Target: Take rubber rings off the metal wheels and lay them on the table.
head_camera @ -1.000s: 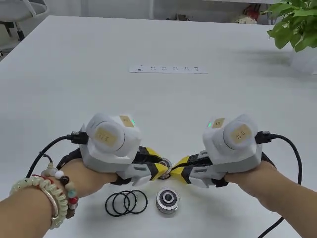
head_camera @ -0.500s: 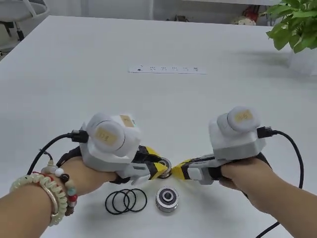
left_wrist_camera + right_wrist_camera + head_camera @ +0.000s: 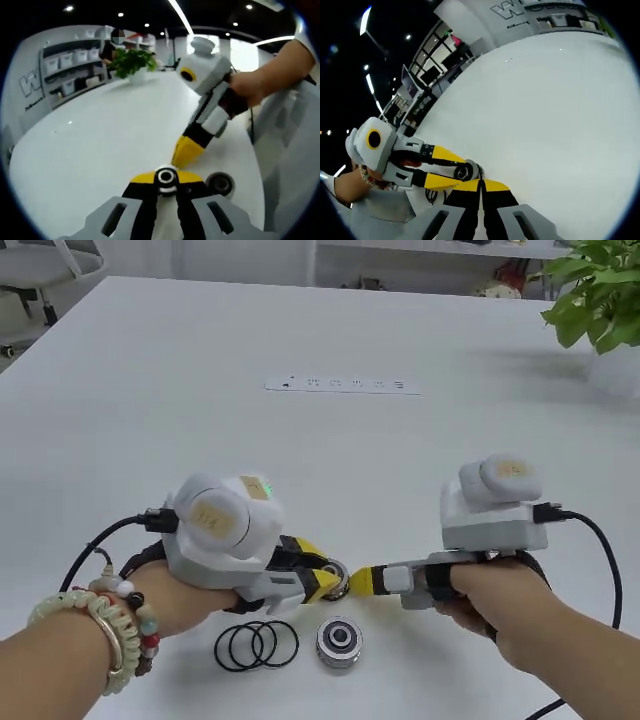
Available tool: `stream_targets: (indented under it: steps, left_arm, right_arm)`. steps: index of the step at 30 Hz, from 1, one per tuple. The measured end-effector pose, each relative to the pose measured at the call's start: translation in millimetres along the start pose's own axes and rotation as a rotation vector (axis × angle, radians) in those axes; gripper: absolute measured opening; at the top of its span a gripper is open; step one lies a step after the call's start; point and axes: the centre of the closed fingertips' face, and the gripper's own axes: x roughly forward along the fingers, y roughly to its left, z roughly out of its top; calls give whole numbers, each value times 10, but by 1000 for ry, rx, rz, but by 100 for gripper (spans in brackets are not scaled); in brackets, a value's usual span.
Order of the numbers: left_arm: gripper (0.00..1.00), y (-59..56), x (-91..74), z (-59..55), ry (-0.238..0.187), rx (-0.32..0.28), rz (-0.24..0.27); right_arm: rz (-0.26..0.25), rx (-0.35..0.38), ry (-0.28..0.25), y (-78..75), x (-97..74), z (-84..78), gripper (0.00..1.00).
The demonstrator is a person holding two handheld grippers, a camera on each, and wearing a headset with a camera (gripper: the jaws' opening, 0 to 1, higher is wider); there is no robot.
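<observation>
My left gripper [image 3: 325, 582] [image 3: 166, 181] is shut on a small metal wheel [image 3: 336, 580] [image 3: 166, 177], held just above the table. My right gripper [image 3: 360, 582] [image 3: 481, 186] is rolled onto its side with its yellow jaws pressed together. Its tips sit right beside the held wheel [image 3: 465, 172], close to touching it. Whether they pinch a rubber ring is too small to tell. In the left gripper view the right gripper [image 3: 186, 151] comes in from above right. Three black rubber rings [image 3: 255, 645] lie overlapping on the table. A second metal wheel [image 3: 339, 640] [image 3: 219, 183] stands beside them.
A white power strip [image 3: 340, 385] lies flat further back on the white table [image 3: 400, 470]. A potted plant [image 3: 600, 300] stands at the far right corner. Cables trail from both grippers towards the near table edge.
The right gripper has rolled onto its side, drawn slightly right, and its tips have backed a little off the wheel. The left gripper keeps hold of the wheel in place.
</observation>
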Motion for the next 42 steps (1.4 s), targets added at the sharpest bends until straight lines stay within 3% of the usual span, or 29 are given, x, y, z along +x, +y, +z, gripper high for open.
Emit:
stream_targets:
  steps: [2,16,23,42]
  left_arm:
    - [14,2,0,-2,-2,-1,2]
    - [14,13,1,-9,-13,5,16]
    - [14,10,-5,-12,-31,-2,23]
    - [14,-1,-10,-13,-30,6,27]
  right_arm:
    - [21,72,-30,42,-26,41,0]
    - [34,104,-33,120,-24,-6,0]
    - [27,93,-21,139,-25,3,0]
    - [54,41,0,225,-5,40,0]
